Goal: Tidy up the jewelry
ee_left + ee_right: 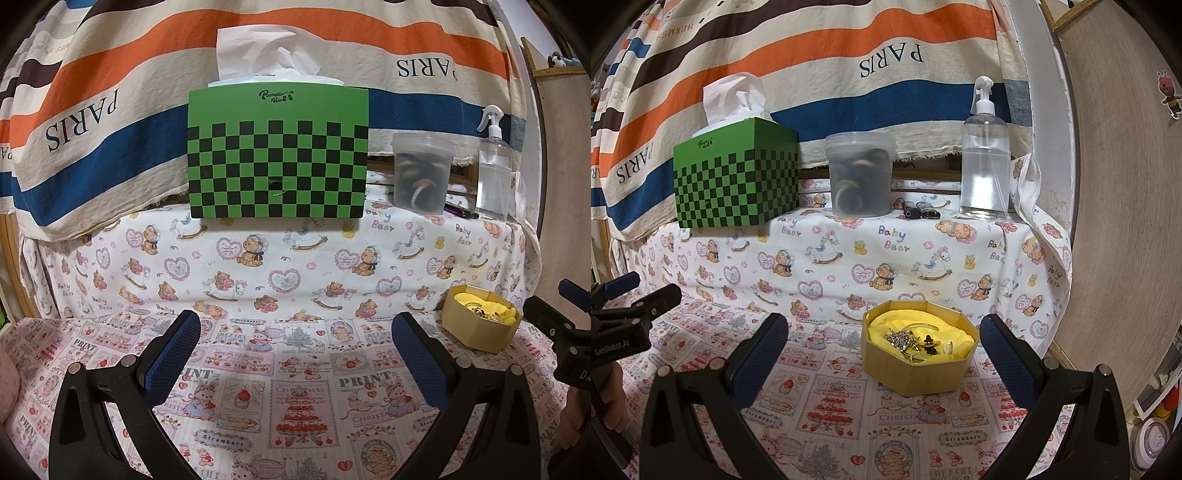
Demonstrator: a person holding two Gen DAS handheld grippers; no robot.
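Observation:
A gold octagonal box [916, 376] lined with yellow cloth sits on the printed tablecloth, holding several pieces of jewelry [912, 341], among them a sparkly brooch and gold pieces. My right gripper [884, 332] stands open just in front of it, the box lying between the blue fingertips. In the left wrist view the same box [476, 330] lies at the right, beyond the right finger. My left gripper [295, 330] is open over bare cloth with nothing between its fingers. Each gripper shows at the edge of the other's view.
On the raised shelf behind stand a green checkered tissue box [277, 155], a lidded clear tub [860, 173] of rings or bands, a spray bottle [984, 158] and two lighters [919, 212]. A striped cloth hangs behind. A wooden panel [1123, 221] closes the right side.

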